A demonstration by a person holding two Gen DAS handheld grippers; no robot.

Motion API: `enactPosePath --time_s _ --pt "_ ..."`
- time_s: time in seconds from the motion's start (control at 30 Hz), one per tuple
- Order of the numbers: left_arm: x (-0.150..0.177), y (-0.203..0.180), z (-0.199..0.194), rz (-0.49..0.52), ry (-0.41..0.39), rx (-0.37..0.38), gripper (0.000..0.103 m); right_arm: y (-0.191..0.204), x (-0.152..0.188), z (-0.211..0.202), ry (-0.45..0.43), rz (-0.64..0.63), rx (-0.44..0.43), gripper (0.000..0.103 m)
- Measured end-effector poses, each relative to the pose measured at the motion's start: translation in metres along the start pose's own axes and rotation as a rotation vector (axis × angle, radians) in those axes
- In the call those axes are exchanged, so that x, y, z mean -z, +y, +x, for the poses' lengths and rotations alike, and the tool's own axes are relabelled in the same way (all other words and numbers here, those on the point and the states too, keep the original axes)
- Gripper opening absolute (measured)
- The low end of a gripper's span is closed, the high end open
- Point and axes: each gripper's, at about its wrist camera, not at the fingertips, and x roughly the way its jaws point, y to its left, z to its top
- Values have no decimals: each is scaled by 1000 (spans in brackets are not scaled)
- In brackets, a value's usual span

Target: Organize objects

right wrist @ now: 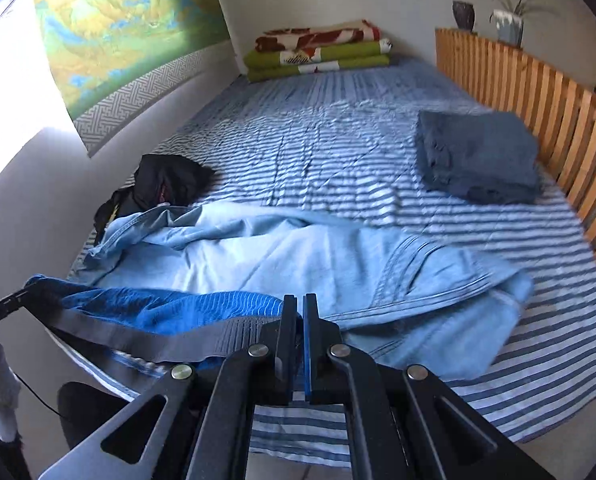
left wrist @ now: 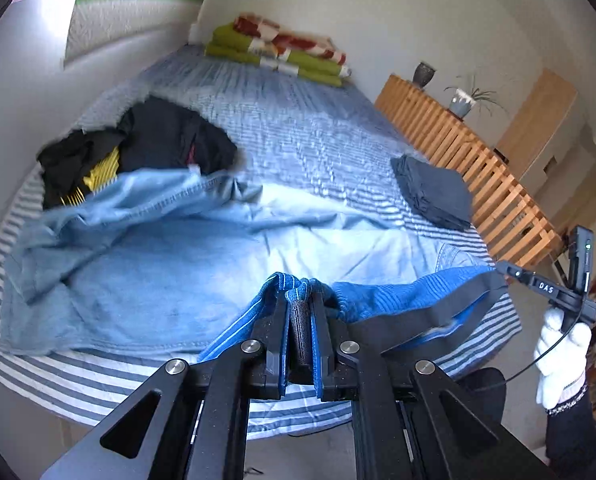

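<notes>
A bright blue garment [left wrist: 398, 292] with a grey waistband [left wrist: 438, 316] hangs stretched between my two grippers above the near edge of the bed. My left gripper [left wrist: 300, 296] is shut on one end of it. My right gripper [right wrist: 301, 300] is shut on the other end; the garment [right wrist: 158, 308] runs off to its left, and the right gripper also shows at the right edge of the left wrist view [left wrist: 510, 270]. Pale blue jeans [right wrist: 298, 264] lie crumpled on the bed under the garment.
The striped bed sheet [right wrist: 318, 140] carries a black clothes pile [left wrist: 146, 144] at the left, a folded dark blue garment [right wrist: 478, 156] at the right, and folded green and red blankets [right wrist: 318, 52] at the far end. A wooden slatted rail [right wrist: 538, 96] runs along the right side.
</notes>
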Motion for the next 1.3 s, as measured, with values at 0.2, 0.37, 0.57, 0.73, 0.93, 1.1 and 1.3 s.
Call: enactPosePath --time_s 0.2,0.37,0.57,0.73,0.93,1.1,1.3 --pt "-16 27 113 9 149 -201 45 -19 -23 98 104 -8 144 14" --pt "-15 29 135 66 160 -237 45 -45 -14 141 207 72 129 19" --pt "35 -42 131 432 218 -222 45 -44 27 126 277 53 43 23" --pt "78 -77 164 624 304 -241 46 -56 53 121 302 125 25 24" --pt "70 -66 186 550 332 -227 46 -62 58 103 251 129 41 31" --pt "58 -55 190 500 342 -205 44 -54 49 123 268 93 54 32" --pt "57 -57 190 524 344 -216 13 -47 48 158 320 95 95 25"
